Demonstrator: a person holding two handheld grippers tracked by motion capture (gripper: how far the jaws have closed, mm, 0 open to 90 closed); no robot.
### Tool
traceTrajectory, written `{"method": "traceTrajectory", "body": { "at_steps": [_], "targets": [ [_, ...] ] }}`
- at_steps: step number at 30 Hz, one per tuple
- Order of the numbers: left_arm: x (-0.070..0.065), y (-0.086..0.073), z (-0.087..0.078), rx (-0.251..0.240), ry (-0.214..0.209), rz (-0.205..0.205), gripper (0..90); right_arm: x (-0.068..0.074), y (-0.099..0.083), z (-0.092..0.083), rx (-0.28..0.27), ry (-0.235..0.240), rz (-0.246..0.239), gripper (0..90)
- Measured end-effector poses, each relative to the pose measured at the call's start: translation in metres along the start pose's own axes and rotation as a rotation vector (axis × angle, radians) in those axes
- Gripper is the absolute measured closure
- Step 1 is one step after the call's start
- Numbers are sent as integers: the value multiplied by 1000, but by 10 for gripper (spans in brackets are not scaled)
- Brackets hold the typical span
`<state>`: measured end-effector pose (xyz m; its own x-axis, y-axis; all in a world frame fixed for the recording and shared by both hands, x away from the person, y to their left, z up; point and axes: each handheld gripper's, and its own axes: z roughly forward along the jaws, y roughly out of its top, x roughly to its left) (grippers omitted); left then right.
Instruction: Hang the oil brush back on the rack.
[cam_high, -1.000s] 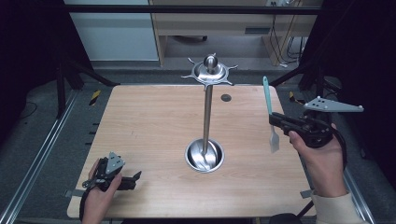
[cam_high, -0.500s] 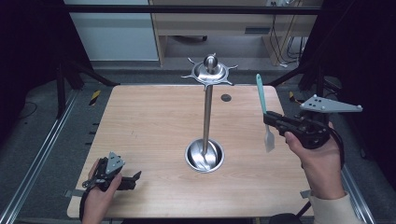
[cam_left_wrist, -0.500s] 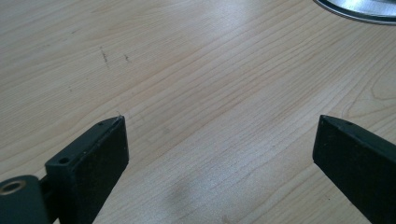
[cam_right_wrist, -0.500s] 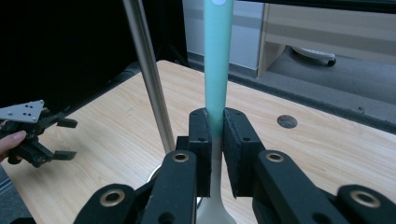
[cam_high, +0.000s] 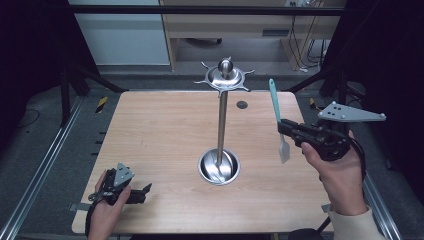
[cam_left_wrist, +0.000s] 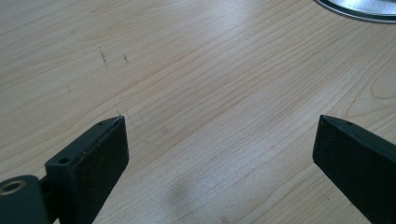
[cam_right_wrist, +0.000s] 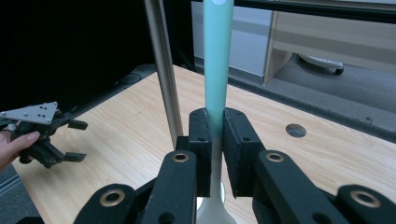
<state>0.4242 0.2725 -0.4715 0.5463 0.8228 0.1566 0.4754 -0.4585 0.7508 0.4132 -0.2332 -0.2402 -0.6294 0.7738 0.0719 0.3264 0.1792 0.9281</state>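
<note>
Wood-grain table (cam_high: 160, 135), light finish, black surround. Left to right:

Left gripper (cam_high: 134, 194) sits low at the near-left corner of the table, held in the left hand (cam_high: 102, 212). Its own view shows the fingers (cam_left_wrist: 100, 161) spread wide apart with bare table between them; nothing pinched. Top right of that view catches a sliver of the steel base rim (cam_left_wrist: 359, 8), cut off by the frame edge.

Centre: steel stand, thin upright pole (cam_high: 221, 127) rising from a round bowl-shaped base (cam_high: 219, 167). Top carries a disc with short radial hooks and a ball knob (cam_high: 225, 75). Can't make out whether anything lies in the base; only reflections are readable. A small dark hole (cam_high: 242, 105) sits in the table behind the stand.

Right: right gripper (cam_high: 286, 131) is raised above the table's right side, in the right hand (cam_high: 337, 172), grey plate (cam_high: 350, 114) on top. Its fingers (cam_right_wrist: 201, 144) are pressed onto a spatula (cam_high: 278, 120), pinching it where the teal handle (cam_right_wrist: 217, 60) meets the metal neck. Long axis near vertical: handle points up and slightly away, flat blade (cam_high: 284, 150) hangs down, clear of the table. In the right gripper view the blade is mostly hidden behind the gripper linkage and the handle tip is cut off at the top.
</note>
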Motion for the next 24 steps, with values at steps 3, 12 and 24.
{"method": "traceTrajectory", "body": {
  "at_steps": [3,12,24],
  "targets": [
    [0,0,0,0,0,0,32,2,1,0,0,6,-6,821],
    [0,0,0,-3,1,-3,32,13,2,3,-8,37,-27,820],
    [0,0,0,-2,-1,-2,32,22,1,4,-6,71,-51,820]
  ]
}}
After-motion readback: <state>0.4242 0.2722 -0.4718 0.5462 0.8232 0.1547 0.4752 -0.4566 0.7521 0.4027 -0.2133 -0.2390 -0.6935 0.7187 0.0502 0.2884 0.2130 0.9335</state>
